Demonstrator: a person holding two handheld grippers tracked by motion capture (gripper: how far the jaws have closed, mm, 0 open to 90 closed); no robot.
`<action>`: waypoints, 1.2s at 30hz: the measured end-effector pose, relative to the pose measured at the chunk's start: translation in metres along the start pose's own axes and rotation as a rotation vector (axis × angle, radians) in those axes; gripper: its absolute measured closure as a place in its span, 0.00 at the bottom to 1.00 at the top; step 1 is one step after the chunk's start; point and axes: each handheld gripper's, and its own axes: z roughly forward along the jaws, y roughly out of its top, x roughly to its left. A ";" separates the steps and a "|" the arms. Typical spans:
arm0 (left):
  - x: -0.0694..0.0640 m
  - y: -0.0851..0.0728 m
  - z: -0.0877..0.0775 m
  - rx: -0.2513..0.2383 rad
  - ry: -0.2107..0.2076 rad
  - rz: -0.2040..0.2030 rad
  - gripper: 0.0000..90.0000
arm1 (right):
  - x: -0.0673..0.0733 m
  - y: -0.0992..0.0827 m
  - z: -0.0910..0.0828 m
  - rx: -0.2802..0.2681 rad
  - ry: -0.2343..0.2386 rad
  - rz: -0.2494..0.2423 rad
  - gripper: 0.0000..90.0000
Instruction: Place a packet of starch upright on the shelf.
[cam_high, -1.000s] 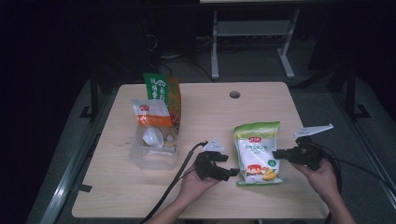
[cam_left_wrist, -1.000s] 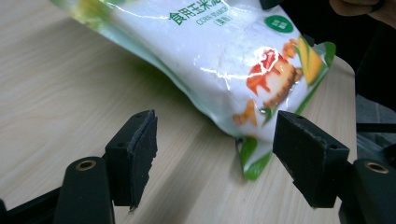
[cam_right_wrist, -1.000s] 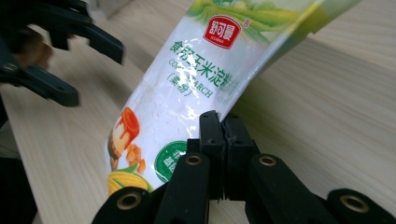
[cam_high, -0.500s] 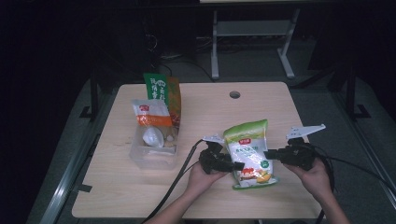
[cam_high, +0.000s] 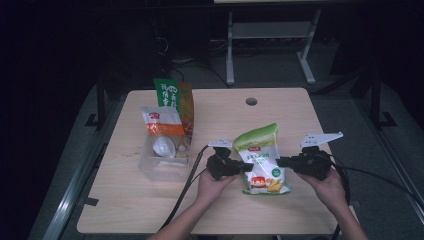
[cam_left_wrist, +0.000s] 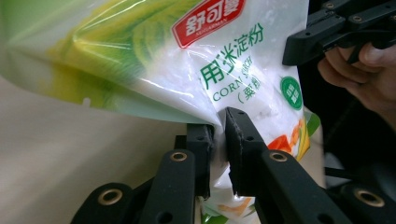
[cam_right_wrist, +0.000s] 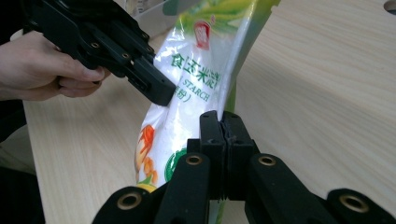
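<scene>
**Corn starch bag pinched at both side edges**

A clear plastic box is seen at the left of the light wooden table, with a white-and-orange packet in it and a green-and-orange pouch behind.

Nearer the middle, the left gripper is held in a hand. Its jaws have just been closing, and the bag's left edge is now pinched between them.

The glossy white plastic bag of corn starch is held tilted above the table's front middle, between the two grippers. A yellow-green top, a red brand label, green lettering and a corn picture near its lower end are shown; white powder can be seen through the film.

The right gripper is clamped tight on the bag's right edge.
</scene>
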 end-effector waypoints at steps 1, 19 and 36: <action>-0.001 0.001 -0.003 -0.006 0.021 0.015 0.91 | 0.000 0.001 0.002 -0.001 0.000 -0.004 0.98; -0.010 0.002 -0.030 0.023 0.224 0.236 0.92 | -0.002 0.006 0.044 0.025 0.054 -0.013 0.91; -0.013 0.000 -0.032 0.033 0.214 0.280 0.92 | -0.002 0.011 0.063 0.053 0.150 -0.035 0.73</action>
